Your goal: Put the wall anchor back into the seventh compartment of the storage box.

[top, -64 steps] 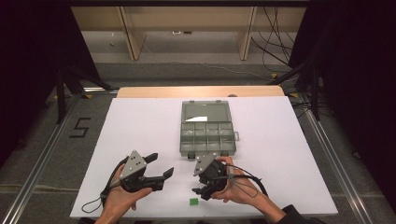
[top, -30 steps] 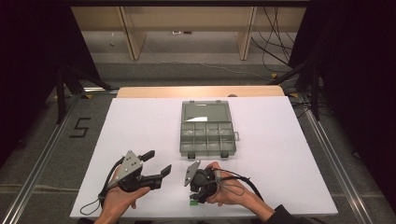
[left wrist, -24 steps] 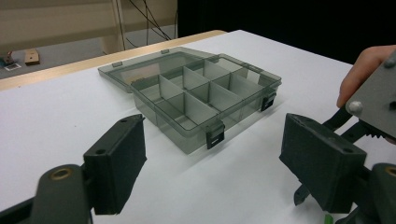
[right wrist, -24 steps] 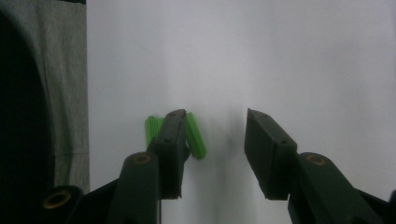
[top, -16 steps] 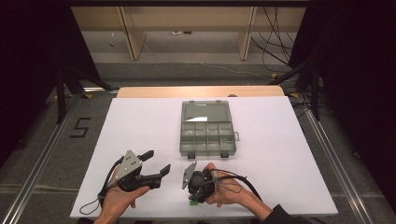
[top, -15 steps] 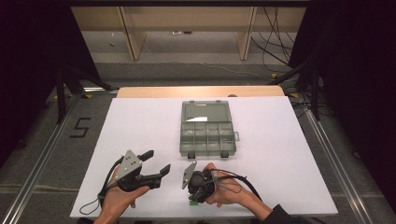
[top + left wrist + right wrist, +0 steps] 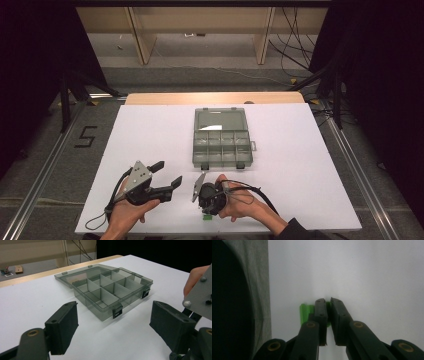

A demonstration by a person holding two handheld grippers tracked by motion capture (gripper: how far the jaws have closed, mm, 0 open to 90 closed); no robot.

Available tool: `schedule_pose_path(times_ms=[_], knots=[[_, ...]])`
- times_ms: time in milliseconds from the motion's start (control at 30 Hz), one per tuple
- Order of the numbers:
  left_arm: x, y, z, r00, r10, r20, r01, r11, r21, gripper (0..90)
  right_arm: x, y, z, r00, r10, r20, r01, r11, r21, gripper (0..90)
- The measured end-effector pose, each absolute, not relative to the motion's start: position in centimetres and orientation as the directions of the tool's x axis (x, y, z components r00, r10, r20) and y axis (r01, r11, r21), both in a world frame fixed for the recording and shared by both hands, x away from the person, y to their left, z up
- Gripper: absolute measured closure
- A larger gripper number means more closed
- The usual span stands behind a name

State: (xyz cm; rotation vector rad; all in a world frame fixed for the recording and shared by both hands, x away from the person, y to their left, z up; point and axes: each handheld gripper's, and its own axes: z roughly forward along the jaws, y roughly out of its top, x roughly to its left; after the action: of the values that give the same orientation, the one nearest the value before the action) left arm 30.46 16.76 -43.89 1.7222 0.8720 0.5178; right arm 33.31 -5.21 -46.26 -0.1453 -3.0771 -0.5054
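From the high view, the right gripper (image 7: 206, 212) points down at the near edge of the white table (image 7: 310, 165), over a small green ribbed plastic piece (image 7: 206, 217). The left gripper (image 7: 167, 176) hovers spread wide, holding nothing, near the open grey translucent plastic compartment box (image 7: 222, 137).

Left gripper view: jaws far apart, box (image 7: 105, 290) ahead.

Right gripper view: jaws nearly closed, pinching the green piece (image 7: 305, 312) against the table.

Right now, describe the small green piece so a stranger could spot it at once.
Start at the white table and go to its near edge, in front of the clear compartment box. There the right gripper points down with its jaws nearly shut around a small ridged green plastic piece. It is the one bright green thing on the white surface.
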Motion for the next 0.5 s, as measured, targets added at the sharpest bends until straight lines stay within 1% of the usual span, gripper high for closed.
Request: schedule_pose_path(times_ms=[33, 100, 233, 400, 500], knots=[[30.5, 16.8, -43.9, 0.637, 0.766, -0.081, 0.296, -0.147, 0.944, 21.8, 33.2, -5.2, -46.3, -0.994, 0.105, 0.04, 0.112, 0.943, 0.313, 84.5], [30.4, 16.7, -44.0, 0.632, 0.769, -0.095, 0.306, -0.135, 0.942, 21.8, 33.2, -5.1, -46.2, -0.996, 0.084, 0.028, 0.088, 0.946, 0.311, 84.5], [30.5, 16.8, -43.9, 0.635, 0.768, -0.082, 0.298, -0.146, 0.943, 21.9, 33.1, -5.2, -46.0, -0.995, 0.098, 0.033, 0.103, 0.947, 0.303, 84.6], [30.5, 16.8, -43.9, 0.638, 0.766, -0.077, 0.291, -0.147, 0.945, 22.0, 33.9, -6.1, -44.7, -0.993, 0.119, -0.003, 0.111, 0.933, 0.343, 84.6], [30.5, 16.7, -43.8, 0.639, 0.765, -0.087, 0.29, -0.135, 0.948, 22.0, 34.5, -6.7, -43.7, -0.988, 0.156, -0.011, 0.142, 0.924, 0.355, 84.5]])
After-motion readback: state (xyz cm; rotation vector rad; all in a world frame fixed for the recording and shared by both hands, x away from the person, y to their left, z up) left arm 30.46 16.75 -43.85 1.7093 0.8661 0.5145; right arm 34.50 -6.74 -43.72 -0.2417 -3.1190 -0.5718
